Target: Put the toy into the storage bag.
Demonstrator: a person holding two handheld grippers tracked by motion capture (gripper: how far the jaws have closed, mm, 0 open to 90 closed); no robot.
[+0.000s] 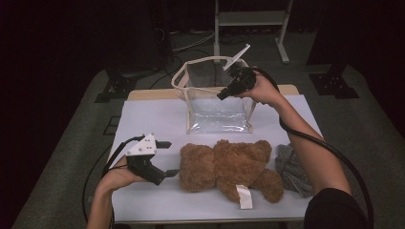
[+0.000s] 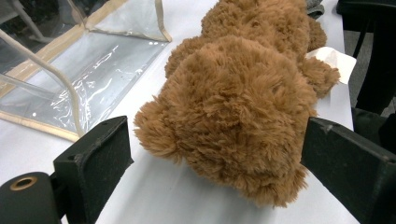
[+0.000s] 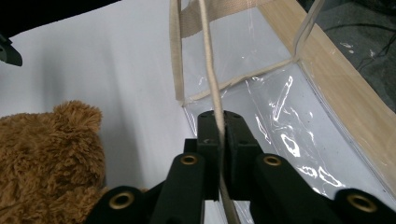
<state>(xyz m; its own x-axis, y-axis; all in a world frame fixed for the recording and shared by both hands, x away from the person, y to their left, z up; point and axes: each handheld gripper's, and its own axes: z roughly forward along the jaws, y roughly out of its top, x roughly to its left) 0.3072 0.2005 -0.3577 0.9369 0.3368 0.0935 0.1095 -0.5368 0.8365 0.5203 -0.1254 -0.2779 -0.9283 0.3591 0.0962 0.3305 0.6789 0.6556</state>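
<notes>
A brown teddy bear (image 1: 229, 167) lies across the white table (image 1: 153, 119), with its head toward my left gripper (image 1: 169, 158). That gripper is open, and its jaws stand on either side of the bear's head (image 2: 243, 107) without squeezing it. Behind the bear stands a clear plastic bag (image 1: 217, 117) with beige trim and an open mouth. My right gripper (image 1: 222, 95) is raised at the bag's near top edge. In the right gripper view its jaws are shut (image 3: 218, 135) on the thin beige rim (image 3: 210, 70).
A grey cloth (image 1: 291, 167) lies to the right of the bear's legs. A white tag (image 1: 245, 196) hangs from the bear toward the table's front edge. A metal stand (image 1: 248, 19) rises on the floor behind the table.
</notes>
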